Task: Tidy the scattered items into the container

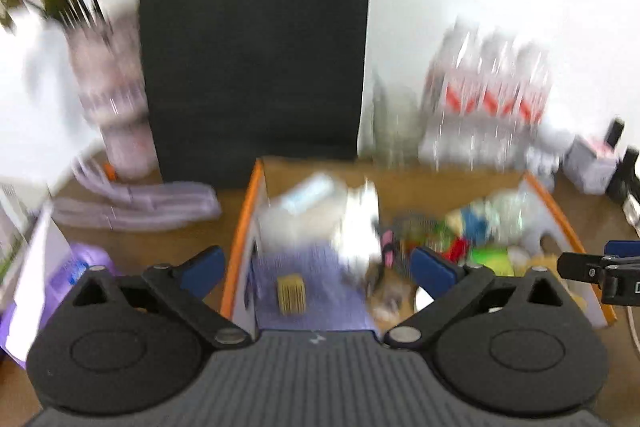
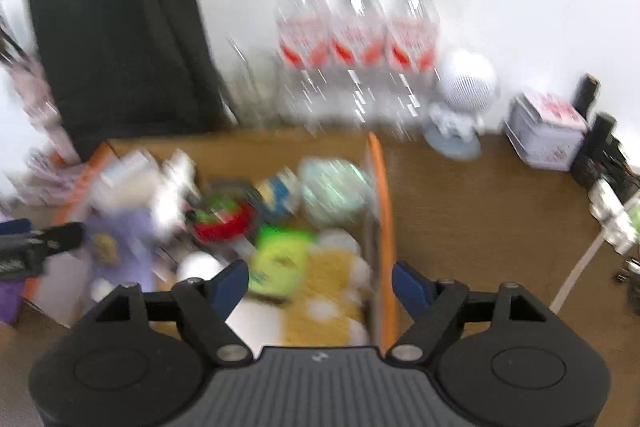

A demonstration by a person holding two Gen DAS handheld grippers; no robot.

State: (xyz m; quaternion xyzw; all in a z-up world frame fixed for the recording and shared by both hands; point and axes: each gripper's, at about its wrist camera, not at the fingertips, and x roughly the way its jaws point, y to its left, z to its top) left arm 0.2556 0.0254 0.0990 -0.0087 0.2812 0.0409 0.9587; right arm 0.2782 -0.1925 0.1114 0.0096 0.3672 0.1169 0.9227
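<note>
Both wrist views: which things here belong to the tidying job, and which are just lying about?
Part of the job:
- cardboard box with orange rim
- items in it: green toy, purple cloth
- left gripper and right gripper, both open and empty

Lying about:
- black paper bag
- water bottles
- white fan
- small white box
- purple straps

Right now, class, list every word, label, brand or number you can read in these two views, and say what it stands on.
None can be read.
Water bottles: red and white labels, blurred.
White tin: pink print on the lid, blurred.
Purple pack: print blurred.
Cardboard box: contents smeared, no legible text.
</note>
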